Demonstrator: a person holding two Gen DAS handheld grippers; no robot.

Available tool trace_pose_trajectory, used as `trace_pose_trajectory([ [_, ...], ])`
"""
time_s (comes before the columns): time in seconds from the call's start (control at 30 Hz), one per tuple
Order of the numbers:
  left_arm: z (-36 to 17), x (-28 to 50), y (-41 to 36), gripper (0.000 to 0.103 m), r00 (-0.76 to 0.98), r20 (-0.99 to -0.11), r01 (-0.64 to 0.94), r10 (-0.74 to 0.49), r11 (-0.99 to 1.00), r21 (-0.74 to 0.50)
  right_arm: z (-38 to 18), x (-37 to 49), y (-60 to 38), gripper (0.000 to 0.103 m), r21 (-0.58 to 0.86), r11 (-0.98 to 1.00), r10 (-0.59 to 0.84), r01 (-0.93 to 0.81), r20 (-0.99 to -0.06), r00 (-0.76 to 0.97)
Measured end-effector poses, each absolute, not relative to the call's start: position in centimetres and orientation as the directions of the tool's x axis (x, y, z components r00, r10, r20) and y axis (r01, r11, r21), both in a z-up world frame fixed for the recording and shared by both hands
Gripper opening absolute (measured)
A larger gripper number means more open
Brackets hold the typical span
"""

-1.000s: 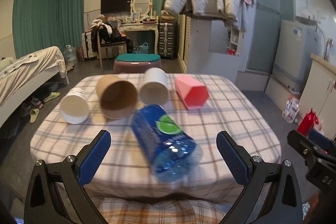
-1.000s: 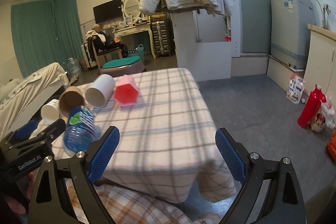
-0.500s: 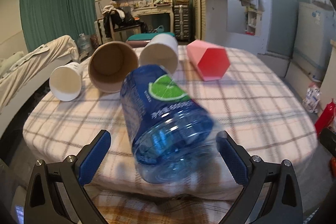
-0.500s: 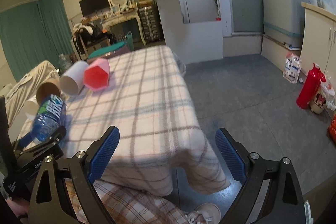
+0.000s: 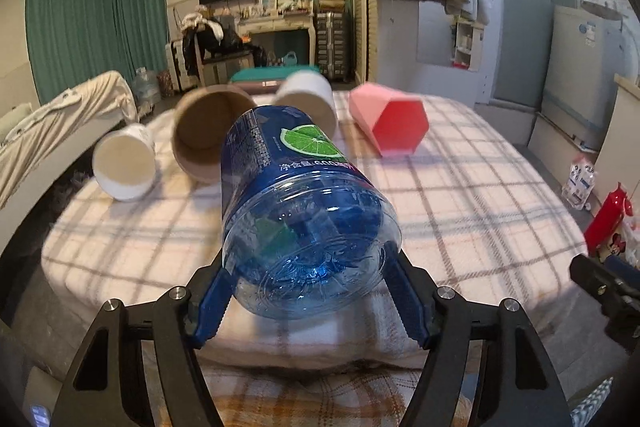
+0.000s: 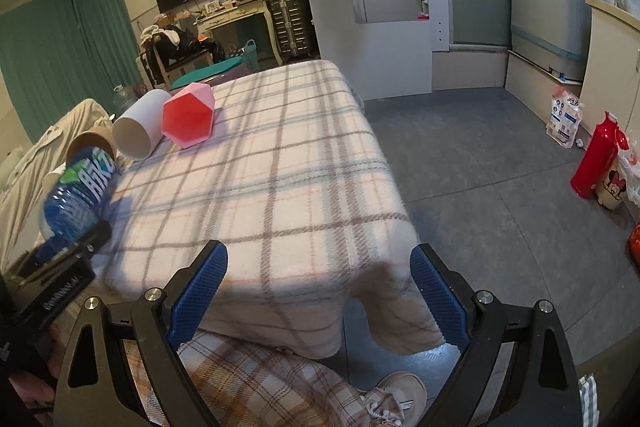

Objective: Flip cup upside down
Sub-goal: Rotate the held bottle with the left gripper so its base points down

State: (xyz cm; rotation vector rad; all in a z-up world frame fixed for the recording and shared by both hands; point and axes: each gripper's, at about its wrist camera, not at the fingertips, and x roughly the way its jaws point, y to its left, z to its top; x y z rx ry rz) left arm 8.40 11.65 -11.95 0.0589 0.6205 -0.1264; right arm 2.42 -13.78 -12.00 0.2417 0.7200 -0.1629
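A blue plastic bottle-cup [image 5: 296, 203] with a lime label lies on its side at the near edge of the plaid-covered table [image 5: 472, 187]. My left gripper [image 5: 310, 301] has its blue pads against both sides of the cup's base, shut on it. In the right wrist view the same blue cup [image 6: 78, 195] shows at far left with the left gripper beside it. My right gripper [image 6: 320, 291] is open and empty, off the table's near right corner.
Behind the blue cup lie a small white cup [image 5: 124, 163], a brown paper cup [image 5: 208, 135], a white cup [image 5: 308, 99] and a pink hexagonal cup [image 5: 390, 125], all on their sides. A red flask [image 6: 596, 155] stands on the floor at right.
My left gripper moved forward to the blue cup and closed its pads around the cup's base. My right gripper drifted right, off the table corner, still open.
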Motion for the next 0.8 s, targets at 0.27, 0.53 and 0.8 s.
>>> trace_pose_trajectory([
  [0.27, -8.6, 8.4, 13.0, 0.073, 0.8, -0.569, 0.255, -0.192, 0.966, 0.034, -11.8, 2.7, -12.3, 0.093, 0.165, 0.964, -0.047, 0.207, -0.663, 0.747],
  [0.53, -9.8, 8.4, 13.0, 0.073, 0.638, -0.716, 0.42, -0.281, 0.907, 0.019, -11.9, 3.1, -11.7, 0.093, 0.178, 0.964, -0.031, 0.196, -0.662, 0.749],
  [0.8, -10.0, 9.4, 11.7, 0.074, 0.588, -0.776, 0.478, -0.229, 0.872, 0.105, -11.9, 3.3, -12.4, 0.093, 0.194, 0.959, -0.03, 0.208, -0.659, 0.752],
])
